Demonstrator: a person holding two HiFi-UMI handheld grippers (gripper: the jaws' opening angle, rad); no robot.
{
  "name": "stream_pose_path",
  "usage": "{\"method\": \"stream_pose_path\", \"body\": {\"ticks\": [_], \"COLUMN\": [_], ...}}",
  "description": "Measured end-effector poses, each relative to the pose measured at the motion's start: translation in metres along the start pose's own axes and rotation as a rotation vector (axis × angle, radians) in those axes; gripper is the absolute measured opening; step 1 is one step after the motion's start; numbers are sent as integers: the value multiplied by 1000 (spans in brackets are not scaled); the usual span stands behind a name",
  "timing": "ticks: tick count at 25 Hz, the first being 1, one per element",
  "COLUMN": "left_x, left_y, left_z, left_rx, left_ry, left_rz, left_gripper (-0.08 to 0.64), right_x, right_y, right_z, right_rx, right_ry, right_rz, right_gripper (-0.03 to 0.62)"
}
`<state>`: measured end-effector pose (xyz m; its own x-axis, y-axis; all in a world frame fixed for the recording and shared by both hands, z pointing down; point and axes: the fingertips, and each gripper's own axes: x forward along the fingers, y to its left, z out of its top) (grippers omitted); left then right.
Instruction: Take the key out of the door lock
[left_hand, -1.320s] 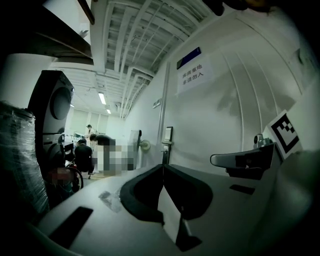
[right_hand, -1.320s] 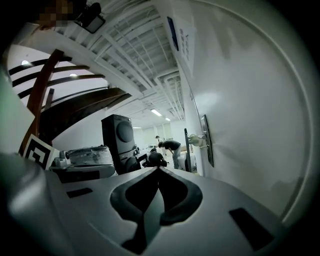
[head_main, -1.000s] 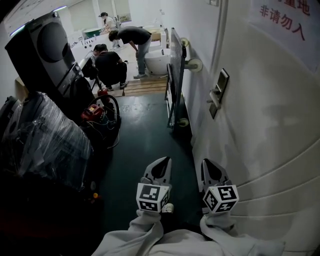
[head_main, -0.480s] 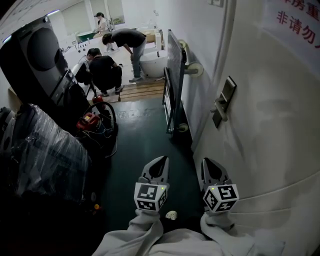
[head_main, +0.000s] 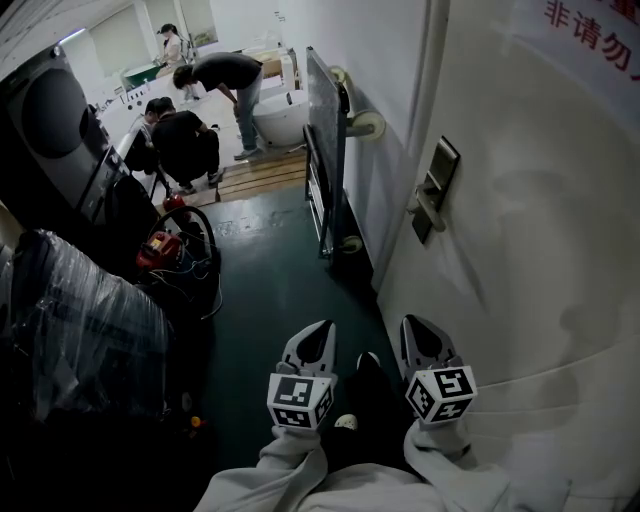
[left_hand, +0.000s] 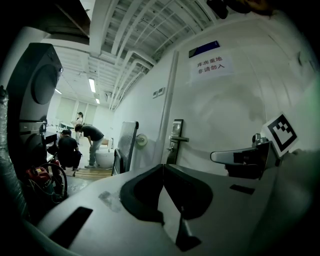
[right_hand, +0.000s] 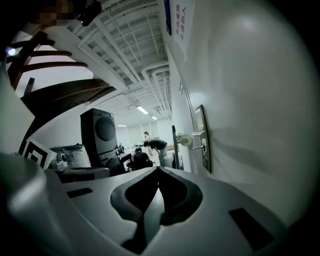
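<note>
Reads 库房重地 over 非请勿入, in two lines, on a white sign (left_hand: 211, 66) high on the door (left_hand: 235, 125). Shows in red in the head view (head_main: 590, 30), cut at the picture's edge, with only 非请勿 whole. Nothing legible on the blue plate (left_hand: 204, 49) above.

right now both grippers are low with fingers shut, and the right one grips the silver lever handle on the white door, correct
Not quite: the right gripper grips nothing. Its fingers are shut on air, and the silver lever handle on the white door stands well ahead of it, as the head view shows. The left gripper is low and shut too.
</note>
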<state>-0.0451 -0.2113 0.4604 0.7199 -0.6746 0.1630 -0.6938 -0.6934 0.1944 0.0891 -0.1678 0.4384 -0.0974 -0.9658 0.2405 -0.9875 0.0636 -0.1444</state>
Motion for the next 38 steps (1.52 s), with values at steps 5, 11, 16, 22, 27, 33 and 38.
{"method": "stream_pose_path", "body": {"ticks": [5,11,16,22,27,33,38], "left_x": [12,46,89,142,186,242,283], "left_y": [11,13,13,9,2,-3,-3], "left_z": [-4,1,8,16,23,27,27], "left_rx": [-33,-64,-69,-63,-48,-113,-288], "left_ry": [4,1,8,22,39,54,73], "left_rz": [6,-36,-67,-106,-135,-200,-255], "left_gripper": [14,14,14,14,14,14,14], "right_x": [10,28,51,80,102,122,133], "right_y": [-5,-22,-44,-73,-83,-102,-130], "right_z": [-1,11,18,27,28,28,30], "right_rx": [-12,-30,-27,-12,0,8,30], "right_ry": [14,9,16,16,26,24,16], "right_rz": [-6,-34,-46,-49,-10,-3,-50], "right_gripper": [52,52,52,52,52,52,52]}}
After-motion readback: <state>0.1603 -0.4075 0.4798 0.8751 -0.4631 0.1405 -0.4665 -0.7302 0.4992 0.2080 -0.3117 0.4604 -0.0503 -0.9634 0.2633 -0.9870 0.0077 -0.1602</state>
